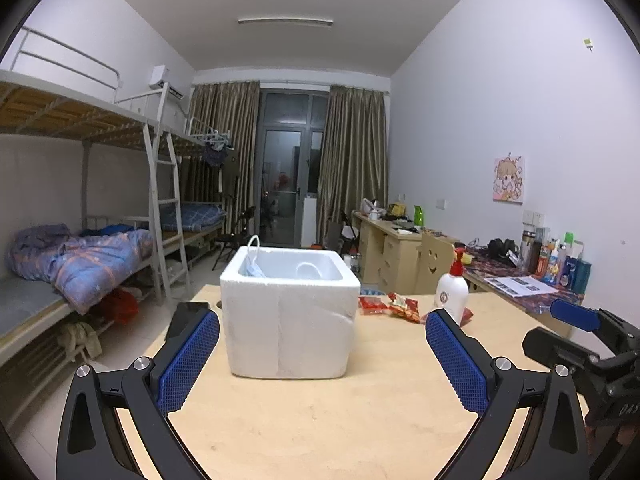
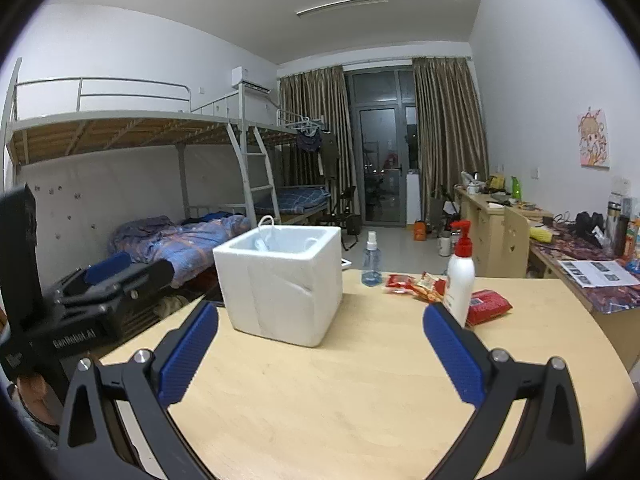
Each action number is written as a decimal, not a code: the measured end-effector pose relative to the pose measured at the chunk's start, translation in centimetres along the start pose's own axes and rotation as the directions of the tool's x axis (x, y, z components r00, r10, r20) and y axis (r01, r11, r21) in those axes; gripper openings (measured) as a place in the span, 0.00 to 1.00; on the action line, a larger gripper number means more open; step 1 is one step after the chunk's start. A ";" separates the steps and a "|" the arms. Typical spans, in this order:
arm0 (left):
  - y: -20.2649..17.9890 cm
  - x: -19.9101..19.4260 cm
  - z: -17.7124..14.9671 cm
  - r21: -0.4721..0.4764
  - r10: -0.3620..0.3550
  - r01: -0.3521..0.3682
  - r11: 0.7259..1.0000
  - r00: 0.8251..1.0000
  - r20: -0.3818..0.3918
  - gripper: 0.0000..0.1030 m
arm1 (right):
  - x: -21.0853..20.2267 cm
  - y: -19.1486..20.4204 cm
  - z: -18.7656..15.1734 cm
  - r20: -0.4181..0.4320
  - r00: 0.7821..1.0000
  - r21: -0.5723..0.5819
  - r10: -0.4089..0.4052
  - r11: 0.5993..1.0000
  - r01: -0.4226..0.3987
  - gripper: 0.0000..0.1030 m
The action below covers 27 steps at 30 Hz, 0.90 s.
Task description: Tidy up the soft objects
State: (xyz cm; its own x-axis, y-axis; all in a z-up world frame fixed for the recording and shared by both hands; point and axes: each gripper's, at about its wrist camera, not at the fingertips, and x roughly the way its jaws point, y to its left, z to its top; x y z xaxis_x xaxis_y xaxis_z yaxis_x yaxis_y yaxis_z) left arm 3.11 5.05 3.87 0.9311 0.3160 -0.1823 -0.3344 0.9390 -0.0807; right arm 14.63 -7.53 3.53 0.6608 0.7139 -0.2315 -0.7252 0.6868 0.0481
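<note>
On the light wooden table [image 1: 320,420] a white foam box [image 1: 290,316] stands upright, and everything else is placed around it. Inside the box lies a pale blue face mask [image 1: 254,268], one white ear loop rising above the box's far-left rim. To the right of the box lie red snack packets [image 2: 416,284], a white pump bottle with a red top [image 2: 460,280], and a clear spray bottle [image 2: 371,260] just behind the box's right corner. In front of the box the left gripper [image 1: 320,344] and right gripper [image 2: 320,340] hover, the blue fingers [image 1: 188,360] of each spread wide apart, gripping nothing.
</note>
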 end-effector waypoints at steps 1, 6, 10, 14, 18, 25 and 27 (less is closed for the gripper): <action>-0.1 -0.1 -0.2 0.005 0.005 -0.005 1.000 1.000 -0.001 1.00 | -0.1 0.1 -0.4 0.000 1.000 -0.001 0.000 1.000 0.000 1.00; -0.1 -0.2 -1.3 -0.001 0.001 -0.001 1.000 1.000 -0.008 1.00 | 0.0 0.0 -1.7 -0.010 1.000 0.012 -0.009 1.000 0.009 1.00; -0.2 0.2 -2.2 -0.004 -0.001 0.000 1.000 0.999 -0.036 1.00 | 0.3 -0.1 -2.6 -0.015 0.999 0.004 -0.040 0.999 0.040 1.00; -0.4 -0.1 -3.3 -0.006 0.003 -0.004 1.000 0.999 -0.035 1.00 | -0.4 0.2 -3.5 -0.014 0.996 0.002 -0.085 0.996 0.085 1.00; -0.6 -0.7 -4.2 -0.009 0.002 -0.002 1.000 0.999 -0.047 1.00 | -1.5 0.3 -4.2 0.002 0.997 0.024 -0.081 0.996 0.081 1.00; -1.3 -2.7 -5.2 0.008 0.002 -0.001 1.000 0.999 -0.037 1.00 | -2.2 0.4 -4.7 -0.009 0.998 0.064 -0.055 0.996 0.055 1.00; -1.2 -3.5 -5.3 0.006 -0.001 0.001 1.000 1.000 -0.029 1.00 | -2.6 1.0 -4.8 -0.015 0.998 0.058 -0.053 0.997 0.054 1.00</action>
State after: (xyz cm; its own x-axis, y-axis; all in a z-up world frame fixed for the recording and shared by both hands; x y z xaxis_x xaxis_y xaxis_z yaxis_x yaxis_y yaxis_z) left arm -0.52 2.14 -0.60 0.9270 0.3107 -0.2102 -0.3322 0.9402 -0.0753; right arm 11.27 -9.38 -0.51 0.6953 0.6746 -0.2482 -0.6763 0.7309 0.0919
